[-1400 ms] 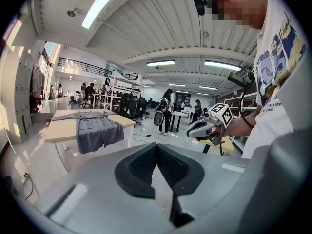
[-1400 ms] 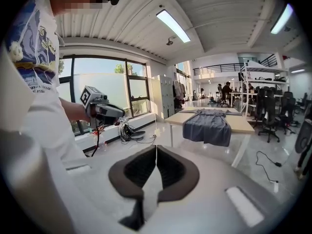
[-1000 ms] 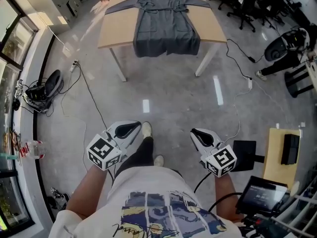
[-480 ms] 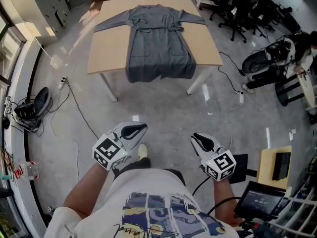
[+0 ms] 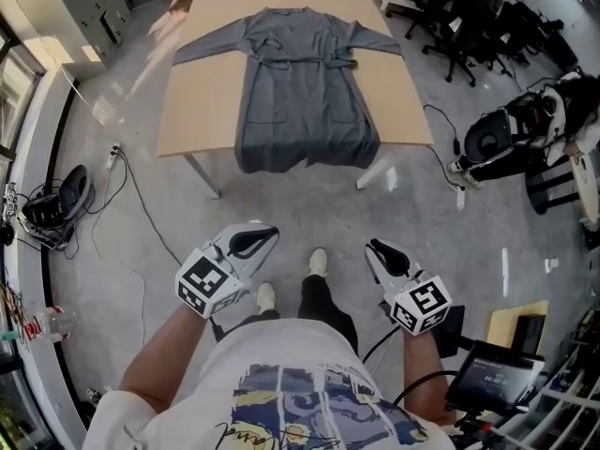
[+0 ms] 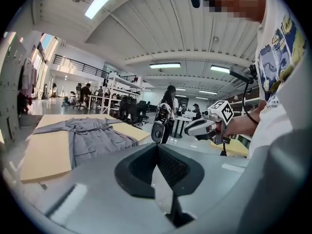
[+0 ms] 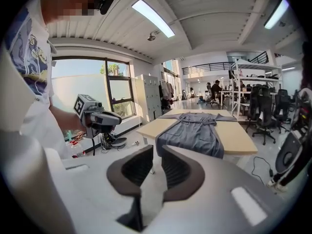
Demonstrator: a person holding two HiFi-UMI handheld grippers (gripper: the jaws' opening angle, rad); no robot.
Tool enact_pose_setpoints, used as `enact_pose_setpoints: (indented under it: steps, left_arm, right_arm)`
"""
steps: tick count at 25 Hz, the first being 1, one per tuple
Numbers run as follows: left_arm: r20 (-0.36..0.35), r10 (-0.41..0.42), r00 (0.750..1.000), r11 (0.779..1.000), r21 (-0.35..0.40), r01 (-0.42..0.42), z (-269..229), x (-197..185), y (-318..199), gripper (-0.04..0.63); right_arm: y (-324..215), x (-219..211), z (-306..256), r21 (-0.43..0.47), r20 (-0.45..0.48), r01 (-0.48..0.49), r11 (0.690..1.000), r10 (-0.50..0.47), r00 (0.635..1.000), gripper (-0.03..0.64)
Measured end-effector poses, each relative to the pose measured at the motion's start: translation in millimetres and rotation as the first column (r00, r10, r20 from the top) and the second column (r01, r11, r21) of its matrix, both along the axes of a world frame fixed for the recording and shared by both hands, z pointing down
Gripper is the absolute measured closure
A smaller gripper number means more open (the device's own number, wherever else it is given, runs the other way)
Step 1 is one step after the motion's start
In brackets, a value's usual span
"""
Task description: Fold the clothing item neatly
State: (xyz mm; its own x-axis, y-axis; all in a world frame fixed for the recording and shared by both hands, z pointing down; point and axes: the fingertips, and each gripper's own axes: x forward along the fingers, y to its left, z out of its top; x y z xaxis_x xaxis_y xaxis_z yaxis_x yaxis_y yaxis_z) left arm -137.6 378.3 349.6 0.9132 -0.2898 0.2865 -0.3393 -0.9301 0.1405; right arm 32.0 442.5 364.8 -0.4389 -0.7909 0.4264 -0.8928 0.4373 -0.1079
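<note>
A grey long-sleeved robe lies spread flat on a light wooden table, its hem hanging over the near edge. Both grippers are held low by the person's waist, well short of the table. My left gripper is shut and empty. My right gripper has its jaws a narrow slit apart with nothing between them. The left gripper view shows the robe at the left, past the closed jaws. In the right gripper view the robe and table lie straight ahead.
Bare concrete floor separates the person's feet from the table. Office chairs stand at the far right. Cables and a bag lie at the left. A seated person is at the right, a screen at the near right.
The person has stepped forward, so the table and robe look nearer and larger. Both grippers keep their place by the waist.
</note>
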Motion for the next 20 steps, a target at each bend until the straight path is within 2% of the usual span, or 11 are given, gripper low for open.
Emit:
enact_pose_setpoints:
  steps: [5, 10, 16, 20]
  left_arm:
    - [0.026, -0.041, 0.999, 0.999, -0.026, 0.041, 6.1, 28.8, -30.3, 0.588]
    - [0.037, -0.101, 0.994, 0.995, -0.012, 0.102, 0.7, 65.7, -71.1, 0.588]
    - [0.061, -0.212, 0.975, 0.977, 0.020, 0.211, -12.0, 97.1, -124.8, 0.588]
    - [0.069, -0.281, 0.957, 0.960, 0.028, 0.280, -13.5, 104.2, -148.9, 0.588]
  right_arm:
    - [-56.0, 21.7, -0.3, 0.003, 0.020, 0.104, 0.995, -0.104, 0.994, 0.574]
    - [-111.4, 54.2, -1.3, 0.015, -0.003, 0.198, 0.980, -0.198, 0.980, 0.574]
    - [-162.9, 91.8, 3.3, 0.018, -0.014, 0.302, 0.953, -0.301, 0.953, 0.574]
    - [-187.1, 98.3, 19.4, -0.001, -0.009, 0.356, 0.934, -0.356, 0.934, 0.574]
